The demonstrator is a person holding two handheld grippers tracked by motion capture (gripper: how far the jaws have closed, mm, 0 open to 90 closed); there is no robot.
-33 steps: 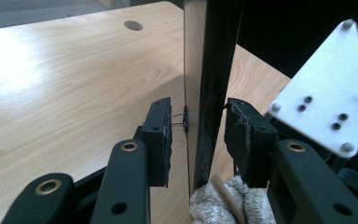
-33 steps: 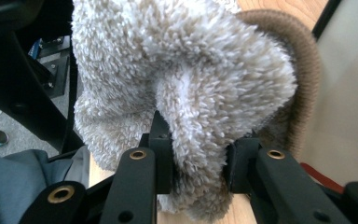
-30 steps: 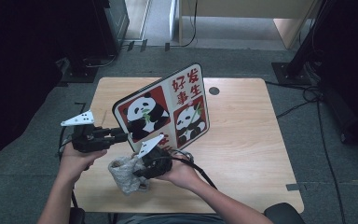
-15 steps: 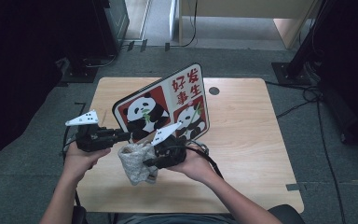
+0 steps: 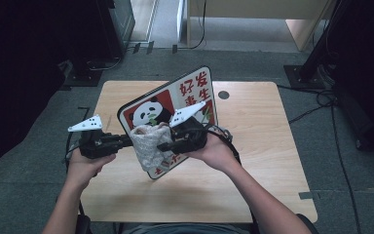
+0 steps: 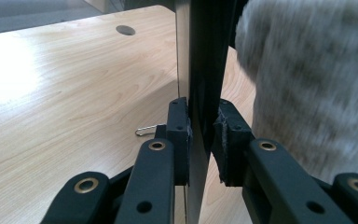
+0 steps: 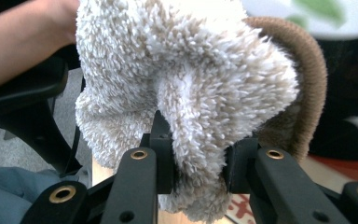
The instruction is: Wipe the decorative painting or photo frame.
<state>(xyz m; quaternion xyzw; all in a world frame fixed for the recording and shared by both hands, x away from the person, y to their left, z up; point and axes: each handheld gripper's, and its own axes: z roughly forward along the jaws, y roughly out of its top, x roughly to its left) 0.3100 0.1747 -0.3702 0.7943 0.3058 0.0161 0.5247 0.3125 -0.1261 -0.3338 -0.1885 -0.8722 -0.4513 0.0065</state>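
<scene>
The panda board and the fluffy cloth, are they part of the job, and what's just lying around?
Part of the job:
- panda board, pinched at its edge by the left gripper
- fluffy cloth, pinched by the right gripper against the board's face

Just lying about:
- paper clip on the table
- cables on the floor

You have a light wooden table (image 5: 253,195) with a round cable hole (image 5: 223,95) near its far edge. A bent paper clip (image 6: 145,130) lies on the wood. Beyond the table, cables (image 5: 321,100) trail over grey carpet (image 5: 350,180).
</scene>
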